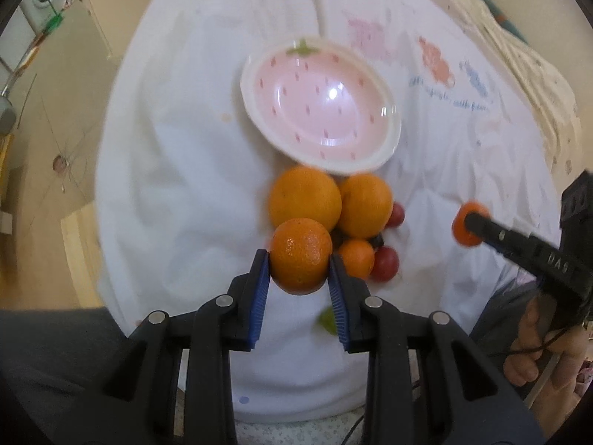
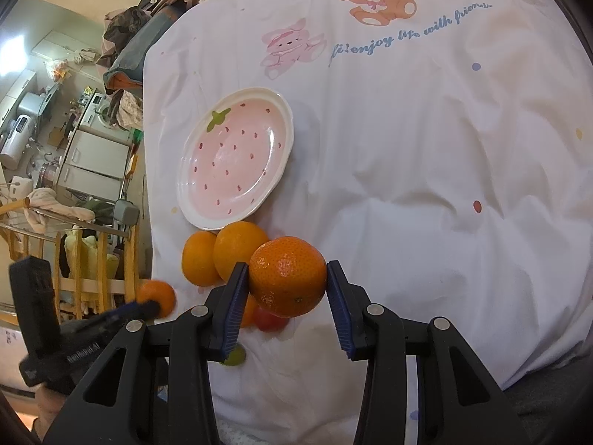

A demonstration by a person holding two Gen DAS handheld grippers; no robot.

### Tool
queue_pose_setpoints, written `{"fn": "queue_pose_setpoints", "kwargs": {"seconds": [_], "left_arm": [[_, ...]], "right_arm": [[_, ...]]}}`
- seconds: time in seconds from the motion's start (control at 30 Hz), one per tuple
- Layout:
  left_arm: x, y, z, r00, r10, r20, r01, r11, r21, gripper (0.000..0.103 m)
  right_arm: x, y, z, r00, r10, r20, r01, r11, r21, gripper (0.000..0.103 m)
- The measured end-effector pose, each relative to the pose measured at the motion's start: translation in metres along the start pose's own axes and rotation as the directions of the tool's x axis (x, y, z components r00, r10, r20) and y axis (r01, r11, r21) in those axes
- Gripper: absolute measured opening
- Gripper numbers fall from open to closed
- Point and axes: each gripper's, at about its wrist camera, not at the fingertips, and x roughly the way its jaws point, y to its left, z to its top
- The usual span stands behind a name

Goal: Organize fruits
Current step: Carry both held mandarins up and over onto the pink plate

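The left claw (image 1: 299, 272) is closed on a mandarin (image 1: 300, 256), its blue ribbed pads (image 1: 259, 296) pressing the fruit's two sides, the fruit raised in front of the pile. The right claw (image 2: 287, 287) grips a second mandarin (image 2: 287, 282) the same way, pads (image 2: 233, 307) flat against its flanks. In the left wrist view that right claw (image 1: 467, 225) shows at 3 o'clock, blurred, with its orange fruit (image 1: 461, 228) at the tip; in the right wrist view the left claw (image 2: 150, 306) sits at 8 o'clock with its own mandarin (image 2: 157, 296).

The rest of the fruit lies in a cluster on a white printed bedsheet (image 1: 185, 185), which carries cartoon bears and blue script. In the left wrist view, two large oranges (image 1: 304, 202) touch each other side by side, a smaller orange (image 1: 355, 257) sits just beside them at 5 o'clock, and two red cherry tomatoes (image 1: 385, 264) lie at the cluster's 3 to 4 o'clock edge. A small dark fruit (image 1: 377, 240) is wedged among them; its kind is unclear. A green grape (image 2: 234, 356) rests near the left pad of the right claw.

A pink strawberry-pattern plate (image 1: 374, 165) with a white rim lies at 12 o'clock from the cluster, its near rim just beside the two large oranges. Nothing rests on it.
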Motion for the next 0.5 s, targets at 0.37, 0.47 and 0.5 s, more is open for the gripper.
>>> {"fn": "queue_pose_setpoints", "kwargs": {"seconds": [0.37,0.47,0.5], "left_arm": [[-0.009,-0.001,0.047,0.996,0.050,0.068,-0.053,0.997,0.051,0.027],[-0.007,-0.002,0.061,0.995,0.063,0.079,-0.068,0.996,0.060,0.027],[-0.006,-0.003,0.065,0.995,0.066,0.080,-0.071,0.996,0.061,0.027]], "right_arm": [[-0.023,0.038,0.034,0.999,-0.007,0.053,0.011,0.997,-0.081,0.044],[-0.020,0.041,0.049,0.998,-0.019,0.057,0.024,0.996,-0.087,0.044],[-0.019,0.041,0.053,0.998,-0.019,0.058,0.024,0.996,-0.089,0.044]]}}
